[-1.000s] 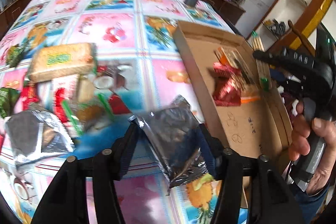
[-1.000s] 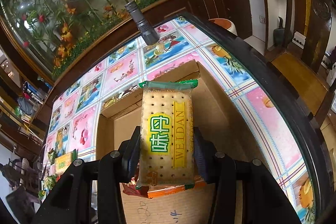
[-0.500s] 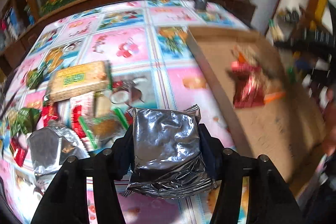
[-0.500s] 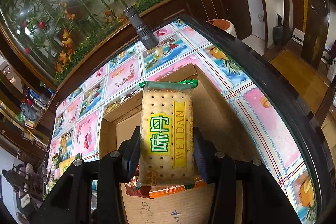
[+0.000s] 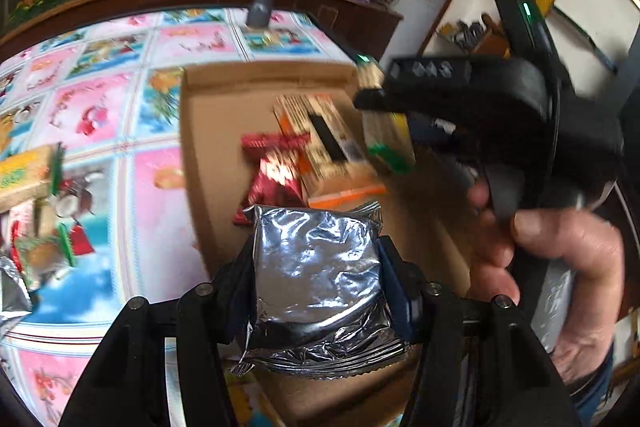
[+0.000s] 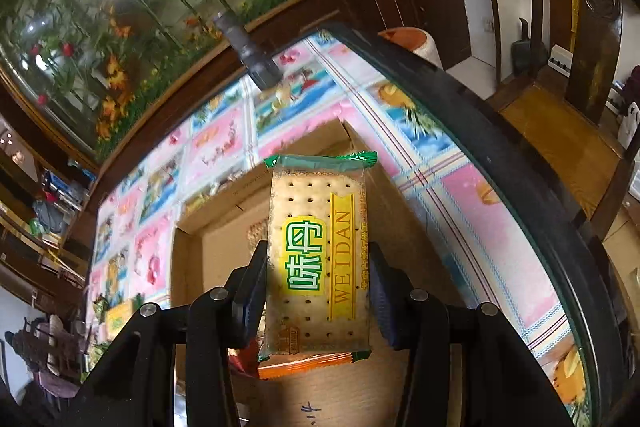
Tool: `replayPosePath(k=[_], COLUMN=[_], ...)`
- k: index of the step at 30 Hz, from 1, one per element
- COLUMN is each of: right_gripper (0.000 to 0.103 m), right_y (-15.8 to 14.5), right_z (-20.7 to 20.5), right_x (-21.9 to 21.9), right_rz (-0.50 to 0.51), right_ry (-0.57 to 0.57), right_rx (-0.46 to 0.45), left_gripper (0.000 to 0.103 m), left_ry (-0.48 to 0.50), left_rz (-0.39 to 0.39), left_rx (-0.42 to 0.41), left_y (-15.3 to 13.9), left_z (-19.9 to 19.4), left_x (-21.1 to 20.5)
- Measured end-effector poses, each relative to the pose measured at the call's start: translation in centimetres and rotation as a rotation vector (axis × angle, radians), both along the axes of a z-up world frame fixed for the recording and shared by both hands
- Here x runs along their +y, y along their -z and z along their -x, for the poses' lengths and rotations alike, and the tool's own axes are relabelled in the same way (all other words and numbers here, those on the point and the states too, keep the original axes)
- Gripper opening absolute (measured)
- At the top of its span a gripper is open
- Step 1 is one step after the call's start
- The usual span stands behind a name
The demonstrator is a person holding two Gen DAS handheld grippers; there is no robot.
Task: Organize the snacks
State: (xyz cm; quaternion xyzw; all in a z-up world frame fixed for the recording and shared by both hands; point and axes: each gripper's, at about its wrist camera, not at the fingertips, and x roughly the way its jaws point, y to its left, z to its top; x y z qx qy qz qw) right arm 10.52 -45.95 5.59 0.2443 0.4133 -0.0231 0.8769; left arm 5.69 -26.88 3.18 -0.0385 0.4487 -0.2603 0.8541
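Observation:
My left gripper (image 5: 318, 261) is shut on a crinkled silver foil packet (image 5: 316, 287), held over the near left part of the open cardboard box (image 5: 208, 155). Inside the box lie a red packet (image 5: 272, 183) and an orange-edged packet (image 5: 320, 143). My right gripper (image 6: 318, 267) is shut on a green-ended "Weidan" cracker packet (image 6: 320, 255), upright above the same box (image 6: 216, 259). In the left wrist view the right gripper (image 5: 460, 99) shows at the right, a hand (image 5: 560, 267) around its handle and the cracker packet (image 5: 386, 131) in its jaws.
Loose snacks lie on the patterned tablecloth left of the box, among them another cracker packet (image 5: 20, 175) and a foil packet (image 5: 12, 287). A grey tube (image 5: 262, 3) stands at the table's far edge. The dark table rim (image 6: 500, 155) and a wooden chair (image 6: 568, 139) are to the right.
My left gripper has carried the foil packet to the right, from above the tablecloth to over the box, and now grips it squarely. The right gripper and its cracker packet have stayed put.

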Motion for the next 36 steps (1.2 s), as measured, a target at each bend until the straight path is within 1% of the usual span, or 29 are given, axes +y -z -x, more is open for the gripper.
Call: replayPosePath(k=[1,4,7,11,13,14,16,18,23,26,27,29,30,31,33,36], right_gripper=[0.049,0.049,0.05,0.051,0.055,0.057,0.07,0.073,0.073,0.073,0.073,0.072,0.066,0.059,0.058,0.058], right_y=[0.2,0.8,1.5,1.7,1.4,1.1,0.3,-0.5,-2.7,-3.2,-3.3,-3.7,-3.9,-4.2,-4.7,-5.1], right_z=[-0.2,-0.6,-0.9,-0.9,-0.7,-0.5,0.0,0.4,1.7,2.0,2.1,2.3,2.4,2.6,3.1,3.4], right_x=[0.2,1.2,1.6,1.3,1.1,0.9,0.7,0.7,1.1,1.6,1.8,2.9,3.3,3.9,5.3,8.0], right_rz=[0.016,0.062,0.093,0.093,0.087,0.082,0.068,0.058,-0.025,-0.113,-0.125,-0.115,-0.113,-0.119,-0.159,-0.175], right_ry=[-0.009,-0.039,-0.042,-0.029,-0.018,-0.008,0.003,0.008,-0.002,-0.028,-0.036,-0.064,-0.078,-0.096,-0.145,-0.251], right_rx=[0.013,0.055,0.082,0.092,0.085,0.072,0.034,-0.009,-0.15,-0.21,-0.229,-0.277,-0.3,-0.331,-0.396,-0.442], left_gripper=[0.056,0.055,0.054,0.055,0.055,0.055,0.055,0.055,0.055,0.055,0.055,0.055,0.055,0.055,0.055,0.056], left_ry=[0.006,0.007,0.014,0.019,0.015,0.012,0.004,-0.006,-0.045,-0.087,-0.103,-0.126,-0.138,-0.156,-0.186,-0.23], left_rz=[-0.006,-0.03,-0.032,-0.036,-0.037,-0.034,-0.025,-0.024,-0.016,-0.019,-0.019,-0.021,-0.03,-0.04,-0.051,-0.072], left_rx=[0.004,-0.02,-0.032,-0.054,-0.069,-0.075,-0.092,-0.112,-0.163,-0.196,-0.201,-0.213,-0.22,-0.227,-0.229,-0.222], left_y=[0.3,0.4,0.2,0.1,-0.1,-0.2,-0.6,-1.1,-2.3,-3.1,-3.3,-3.7,-3.8,-3.9,-3.9,-3.9], left_z=[0.0,0.4,0.6,1.3,1.3,1.3,1.5,1.8,2.3,2.5,2.5,2.6,2.6,2.6,2.5,2.6], left_x=[-0.1,-0.1,0.0,-0.3,-0.1,-0.1,0.2,0.6,2.5,4.4,5.2,6.9,7.5,8.5,10.3,13.9])
